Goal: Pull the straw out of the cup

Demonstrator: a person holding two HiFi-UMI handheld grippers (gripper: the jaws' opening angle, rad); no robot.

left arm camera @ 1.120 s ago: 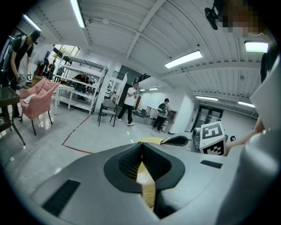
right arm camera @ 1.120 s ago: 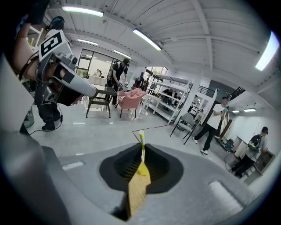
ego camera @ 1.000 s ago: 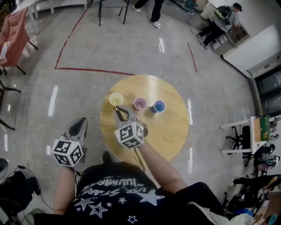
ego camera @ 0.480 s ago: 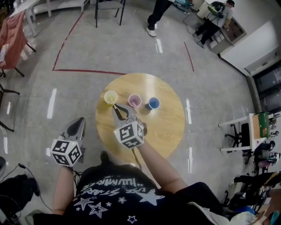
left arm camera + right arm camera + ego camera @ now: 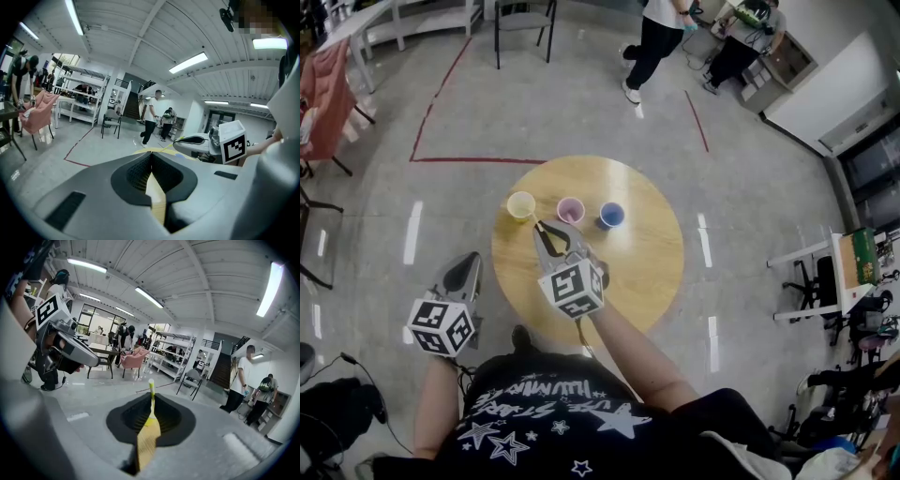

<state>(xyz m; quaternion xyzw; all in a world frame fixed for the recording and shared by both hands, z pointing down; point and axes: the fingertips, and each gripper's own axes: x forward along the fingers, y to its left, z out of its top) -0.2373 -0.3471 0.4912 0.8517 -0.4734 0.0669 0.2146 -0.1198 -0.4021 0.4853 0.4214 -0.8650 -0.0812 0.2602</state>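
- Right claw [image 5: 546,231] clamped shut on yellow straw [image 5: 151,389]; tip poking out past the pads.
- Held above bench [image 5: 647,262], just beside yellow cup [image 5: 521,204], on its near side; straw clear of that cup, so extraction judged done.
- Pink cup [image 5: 570,209] and blue cup [image 5: 611,215] lined up right of yellow cup.
- Left claw [image 5: 472,261] closed, empty, off the bench, well apart from yellow cup; probably parked out of the way.
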